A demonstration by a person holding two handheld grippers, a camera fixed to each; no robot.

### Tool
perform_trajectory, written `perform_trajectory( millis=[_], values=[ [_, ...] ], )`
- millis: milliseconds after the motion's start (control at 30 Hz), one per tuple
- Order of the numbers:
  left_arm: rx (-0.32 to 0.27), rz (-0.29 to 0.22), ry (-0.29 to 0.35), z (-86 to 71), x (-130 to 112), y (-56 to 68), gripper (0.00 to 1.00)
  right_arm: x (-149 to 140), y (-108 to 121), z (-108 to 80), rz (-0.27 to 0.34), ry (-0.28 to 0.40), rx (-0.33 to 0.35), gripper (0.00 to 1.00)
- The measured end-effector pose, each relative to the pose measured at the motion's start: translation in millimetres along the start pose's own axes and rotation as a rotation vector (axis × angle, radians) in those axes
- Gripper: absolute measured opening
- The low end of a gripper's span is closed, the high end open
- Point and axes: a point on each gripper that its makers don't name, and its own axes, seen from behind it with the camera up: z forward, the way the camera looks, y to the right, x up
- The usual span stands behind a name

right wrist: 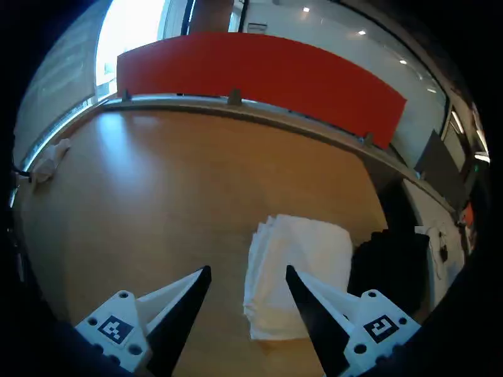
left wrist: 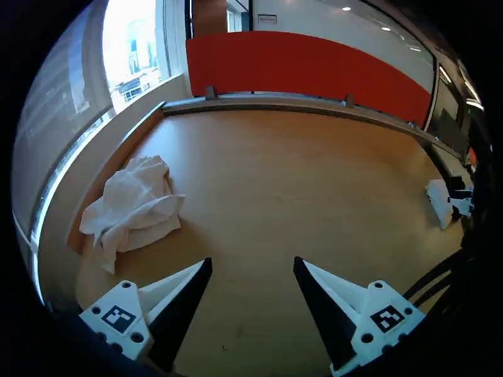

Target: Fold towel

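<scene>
Behind towel (left wrist: pixel 135 210): window (left wrist: pixel 132 50) & red divider (left wrist: pixel 302 66)

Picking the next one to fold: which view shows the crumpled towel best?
The left gripper view: the crumpled towel lies whole and fairly near, on the left. The right gripper view shows it small and far off, at the left edge.

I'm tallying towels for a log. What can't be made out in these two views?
1) Right gripper view: the folded stack; its near edge sits behind one finger of the right gripper, and the layer count is unreadable.
2) Right gripper view: the dark object beside it is too dark to identify.
3) Left gripper view: the white cloth is cut off at the right edge.
</scene>
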Motion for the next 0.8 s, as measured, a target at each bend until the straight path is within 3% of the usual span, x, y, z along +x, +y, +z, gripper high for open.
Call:
perform_trajectory(
  millis=[400,600,800],
  values=[
    [-0.040,0.019,0.081,4.8,31.5,6.8,0.96,74.5,-4.9,-37.0,0.090,0.276,-0.071,0.92],
    [-0.052,0.028,0.139,6.8,51.0,10.7,0.96,118.8,1.6,-64.9,0.117,0.458,-0.136,0.92],
    [-0.061,0.035,0.207,6.3,71.6,13.1,0.96,145.7,1.2,-82.1,0.127,0.568,-0.169,0.92]
  ],
)
